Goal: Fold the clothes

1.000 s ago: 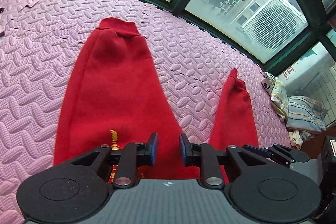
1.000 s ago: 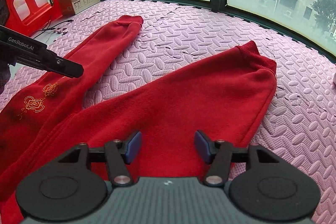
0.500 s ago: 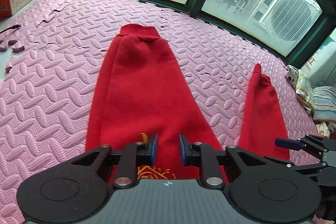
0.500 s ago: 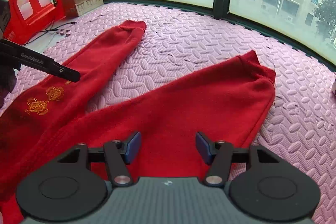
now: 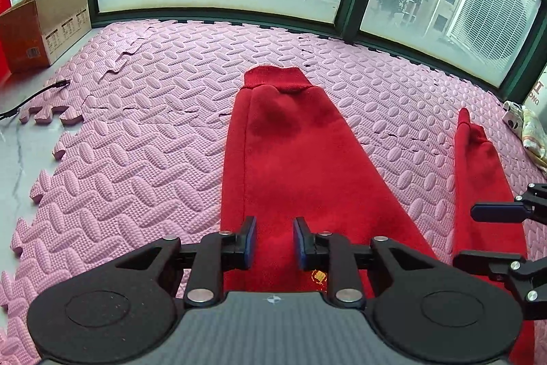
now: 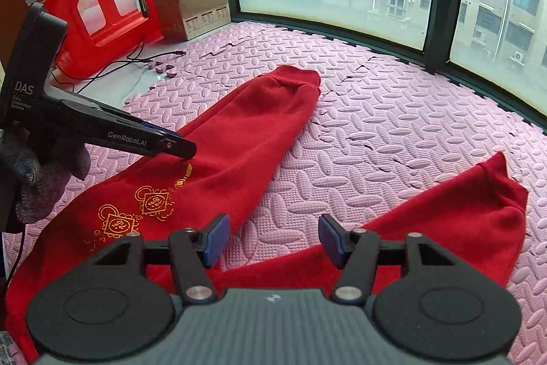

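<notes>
A pair of red trousers (image 5: 294,159) with gold embroidery (image 6: 136,211) lies spread flat on the pink foam mat (image 5: 136,159), its two legs apart in a V. In the left wrist view the left leg runs away from me and the other leg (image 5: 478,180) lies to the right. My left gripper (image 5: 274,243) hovers over the upper left leg, jaws a little apart, holding nothing. My right gripper (image 6: 271,240) is open and empty above the crotch, between the left leg (image 6: 246,139) and the right leg (image 6: 454,221).
A cardboard box (image 5: 44,23) and a red plastic stool (image 6: 102,9) stand at the far left by the window. Cables (image 6: 119,67) lie on bare floor at the mat's jagged edge. Folded cloths (image 5: 526,129) lie at the far right.
Both grippers have pulled back and swung left, so more mat, the box and stool show. The right gripper now sits over the gap between the legs. The trousers have not moved.
</notes>
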Action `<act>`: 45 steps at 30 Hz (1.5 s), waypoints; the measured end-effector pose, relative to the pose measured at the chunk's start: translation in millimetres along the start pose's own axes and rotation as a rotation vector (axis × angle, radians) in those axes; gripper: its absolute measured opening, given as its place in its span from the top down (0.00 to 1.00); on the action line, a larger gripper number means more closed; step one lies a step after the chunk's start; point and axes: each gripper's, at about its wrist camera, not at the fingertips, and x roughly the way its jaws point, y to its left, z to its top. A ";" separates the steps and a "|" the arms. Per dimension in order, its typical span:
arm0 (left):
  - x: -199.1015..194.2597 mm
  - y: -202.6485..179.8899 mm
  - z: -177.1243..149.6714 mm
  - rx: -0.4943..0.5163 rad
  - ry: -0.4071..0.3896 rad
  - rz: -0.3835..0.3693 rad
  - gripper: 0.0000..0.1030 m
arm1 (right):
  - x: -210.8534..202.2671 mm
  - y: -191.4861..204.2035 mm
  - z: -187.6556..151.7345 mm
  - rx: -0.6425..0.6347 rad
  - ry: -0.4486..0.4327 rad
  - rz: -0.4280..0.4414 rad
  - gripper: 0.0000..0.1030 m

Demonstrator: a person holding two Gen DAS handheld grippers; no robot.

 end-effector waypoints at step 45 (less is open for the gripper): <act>-19.0 35.1 8.2 -0.074 -0.067 0.027 1.00 | 19.3 8.1 -6.4 0.066 0.021 0.089 0.43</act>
